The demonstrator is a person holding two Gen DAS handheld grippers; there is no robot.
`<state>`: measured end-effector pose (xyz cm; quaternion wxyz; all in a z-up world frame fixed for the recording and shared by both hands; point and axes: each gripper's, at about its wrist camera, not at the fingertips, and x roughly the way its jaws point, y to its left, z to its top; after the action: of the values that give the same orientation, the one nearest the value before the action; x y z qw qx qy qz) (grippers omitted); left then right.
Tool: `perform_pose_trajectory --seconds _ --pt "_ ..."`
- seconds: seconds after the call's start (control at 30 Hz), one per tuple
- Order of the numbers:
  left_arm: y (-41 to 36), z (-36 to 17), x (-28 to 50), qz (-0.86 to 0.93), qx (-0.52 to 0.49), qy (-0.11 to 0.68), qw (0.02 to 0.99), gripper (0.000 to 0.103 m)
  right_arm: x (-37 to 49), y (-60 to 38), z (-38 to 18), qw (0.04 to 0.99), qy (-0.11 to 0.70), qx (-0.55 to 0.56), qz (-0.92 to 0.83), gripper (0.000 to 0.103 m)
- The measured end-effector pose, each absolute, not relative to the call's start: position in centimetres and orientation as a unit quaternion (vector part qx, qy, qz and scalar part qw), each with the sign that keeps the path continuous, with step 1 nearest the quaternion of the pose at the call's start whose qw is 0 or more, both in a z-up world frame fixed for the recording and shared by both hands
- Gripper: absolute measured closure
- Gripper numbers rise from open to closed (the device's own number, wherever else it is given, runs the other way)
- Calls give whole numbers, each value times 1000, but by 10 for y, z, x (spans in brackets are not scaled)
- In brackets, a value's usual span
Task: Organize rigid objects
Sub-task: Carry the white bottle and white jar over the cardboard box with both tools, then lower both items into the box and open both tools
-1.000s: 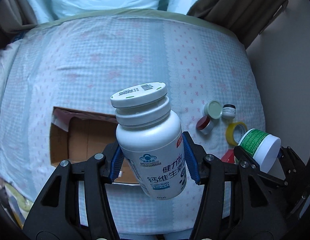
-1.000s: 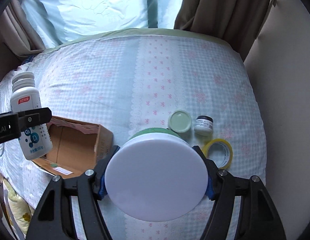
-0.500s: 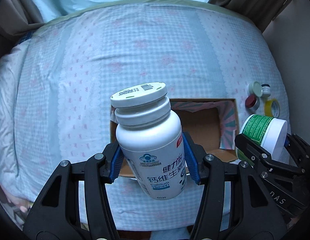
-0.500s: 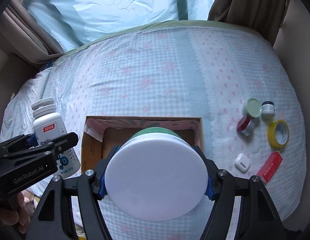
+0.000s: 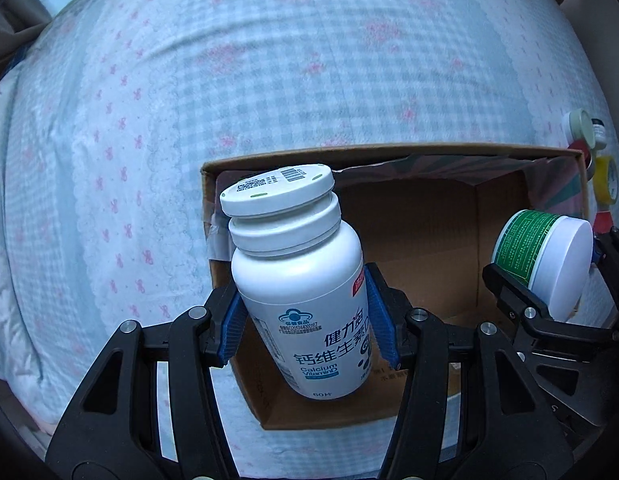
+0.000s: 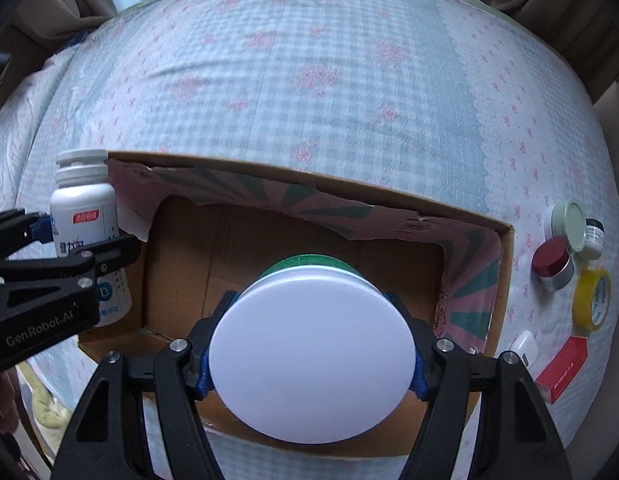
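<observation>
Blue pads of the left gripper (image 5: 305, 320) are pressing on both sides of a white vitamin bottle (image 5: 297, 280), clamped on its lower body so the capped end is pointing away from the gripper and leaning a little to its left. Beyond the bottle, directly under the gripper, an open cardboard box (image 5: 413, 240) is lying on a checked bedspread (image 5: 229, 80) — the bottle is hanging over the box's left end, not yet resting in it. To this gripper's right, the right gripper (image 6: 309, 344) is gripping a green-labelled jar with a wide white lid (image 6: 311, 354), its blue pads tight against the lid's rim on either side; the jar is hanging over the middle of the box's brown floor, lid facing the camera. Further right of the right gripper, outside the box wall, small things are sitting on the bedspread: a pale green-lidded tin (image 6: 569, 226) touching a tiny black-capped jar (image 6: 593, 232), a red-lidded pot (image 6: 553, 262) just beside them, a yellow tape roll (image 6: 591, 300), a white case (image 6: 523, 348) and a red carton (image 6: 563, 368) nearest the gripper.
</observation>
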<state>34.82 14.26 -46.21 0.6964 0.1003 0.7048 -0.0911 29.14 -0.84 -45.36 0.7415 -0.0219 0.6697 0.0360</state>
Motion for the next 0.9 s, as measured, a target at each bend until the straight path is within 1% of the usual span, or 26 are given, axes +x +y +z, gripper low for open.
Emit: perform_pose_trajectory --seconds 0.23,0.53,0.67,0.7,0.73,0.77,0.8,0.83,0.9 --pt "123 -494 341 -114 172 707 677 53 279 -7 -491 722 686 -71 55 37" --pt "93 -513 337 -147 254 679 673 53 263 -11 -510 720 682 -104 74 37" --pt "81 -514 338 -185 256 684 658 52 257 -13 -512 725 676 -102 86 37" --pt "79 -510 338 -191 255 681 659 51 256 -13 -511 728 672 -102 90 36" --pt "78 -505 338 -193 256 678 661 34 255 -14 -511 728 671 -99 96 36" --pt "78 -499 340 -192 253 674 667 1 253 -14 -511 727 673 -92 102 34" --pt "78 -492 342 -194 245 668 676 1 251 -16 -512 723 677 -86 108 9" --pt "79 -487 344 -194 239 665 680 0 248 -17 -512 719 681 -81 115 0" --pt "79 -482 349 -189 237 660 687 0 243 -18 -507 729 669 -82 120 0"
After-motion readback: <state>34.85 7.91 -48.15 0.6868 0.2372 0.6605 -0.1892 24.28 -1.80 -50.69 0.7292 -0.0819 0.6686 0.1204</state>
